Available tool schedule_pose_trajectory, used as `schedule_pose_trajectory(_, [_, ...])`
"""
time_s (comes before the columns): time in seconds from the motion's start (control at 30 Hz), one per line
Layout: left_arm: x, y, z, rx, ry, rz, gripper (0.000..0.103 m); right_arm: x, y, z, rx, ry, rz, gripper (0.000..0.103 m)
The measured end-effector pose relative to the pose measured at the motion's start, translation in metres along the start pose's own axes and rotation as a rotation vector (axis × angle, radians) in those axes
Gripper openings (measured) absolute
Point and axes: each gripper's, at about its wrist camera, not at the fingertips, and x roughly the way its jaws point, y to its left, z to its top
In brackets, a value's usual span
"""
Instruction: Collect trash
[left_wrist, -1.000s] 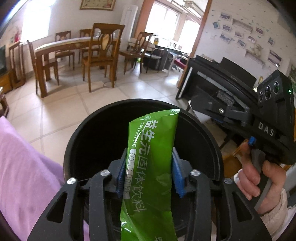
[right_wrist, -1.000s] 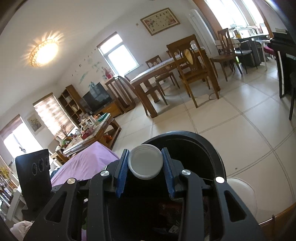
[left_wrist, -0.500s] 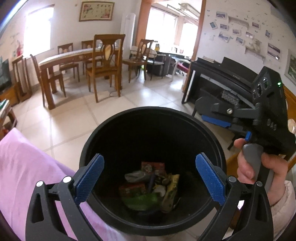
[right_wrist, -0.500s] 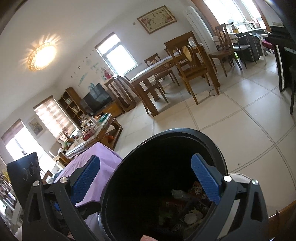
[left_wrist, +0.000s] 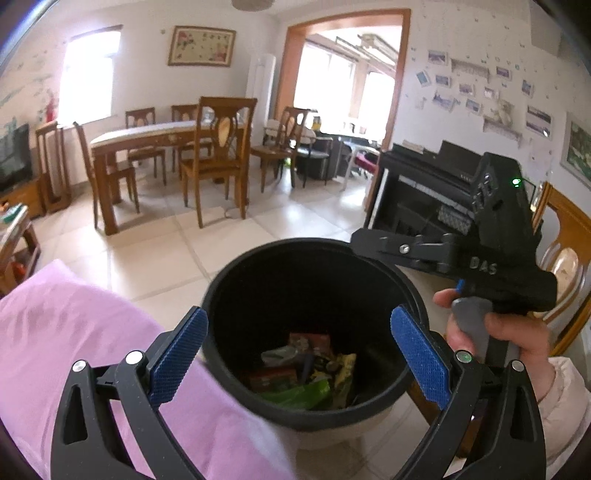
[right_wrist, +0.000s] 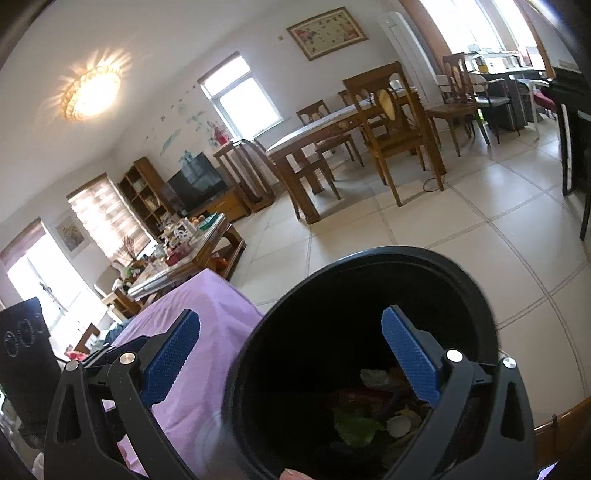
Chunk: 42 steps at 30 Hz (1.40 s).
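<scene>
**Both grippers standing empty over the bin, with no further trash in view**

Left wrist view: the left gripper (left_wrist: 299, 354) is hanging over the near rim of the black bin (left_wrist: 221, 295), its blue pads spread wide with nothing between them; its jaws have just been opening. The green sachet (left_wrist: 299, 395) is lying at the bottom of the bin among other wrappers, directly below and ahead of the gripper, its long axis running roughly left to right and tilting up toward the right. The right gripper is showing from the side at the bin's far right rim, with a hand (left_wrist: 495, 332) wrapping its handle. The purple cloth (left_wrist: 74, 350) is spreading to the left of the bin, touching its wall.

Right wrist view: the right gripper (right_wrist: 291, 354) is also standing wide apart and empty, its jaws having just been opening too. The white cap (right_wrist: 399, 424) is resting on the bin's floor, low and to the right between the pads, just beside the green sachet. The bin is sitting at the purple cloth's right edge, on the tiled floor (right_wrist: 406, 229).

Neither view is showing loose trash left to fetch, so I am judging that any next pickup lies away from the bin, and neither hand looks clearly nearer
</scene>
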Motion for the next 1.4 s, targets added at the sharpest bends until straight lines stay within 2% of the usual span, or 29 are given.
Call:
schedule_pose_trajectory(0.13, [-0.033, 0.017, -0.011, -0.034, -0.029, 0.037, 0.098, 0.01, 0.029, -0.004, -0.04, 0.022, 0.017, 0.098])
schedule_pose_trajectory(0.3, [-0.078, 0.057, -0.034, -0.112, -0.03, 0.163, 0.098, 0.032, 0.079, -0.015, -0.099, 0.063, 0.059, 0.098])
schedule_pose_trajectory(0.47, [-0.132, 0.108, -0.063, -0.21, -0.07, 0.34, 0.098, 0.057, 0.129, -0.032, -0.169, 0.114, 0.112, 0.098])
schedule_pose_trajectory(0.63, [-0.192, 0.164, -0.094, -0.317, -0.101, 0.565, 0.098, 0.079, 0.19, -0.06, -0.268, 0.158, 0.167, 0.098])
schedule_pose_trajectory(0.73, [-0.221, 0.189, -0.109, -0.363, -0.117, 0.662, 0.098, 0.09, 0.221, -0.076, -0.321, 0.18, 0.189, 0.098])
schedule_pose_trajectory(0.83, [-0.243, 0.207, -0.119, -0.404, -0.126, 0.723, 0.098, 0.099, 0.249, -0.093, -0.374, 0.192, 0.2, 0.098])
schedule_pose_trajectory(0.97, [-0.264, 0.225, -0.13, -0.445, -0.132, 0.834, 0.098, 0.107, 0.272, -0.108, -0.421, 0.194, 0.197, 0.098])
schedule_pose_trajectory(1.2, [-0.278, 0.238, -0.137, -0.488, -0.127, 0.882, 0.098, 0.113, 0.29, -0.124, -0.483, 0.14, 0.136, 0.098])
schedule_pose_trajectory(1.4, [-0.27, 0.233, -0.139, -0.509, -0.116, 0.892, 0.098, 0.105, 0.295, -0.123, -0.485, 0.067, 0.137, 0.098])
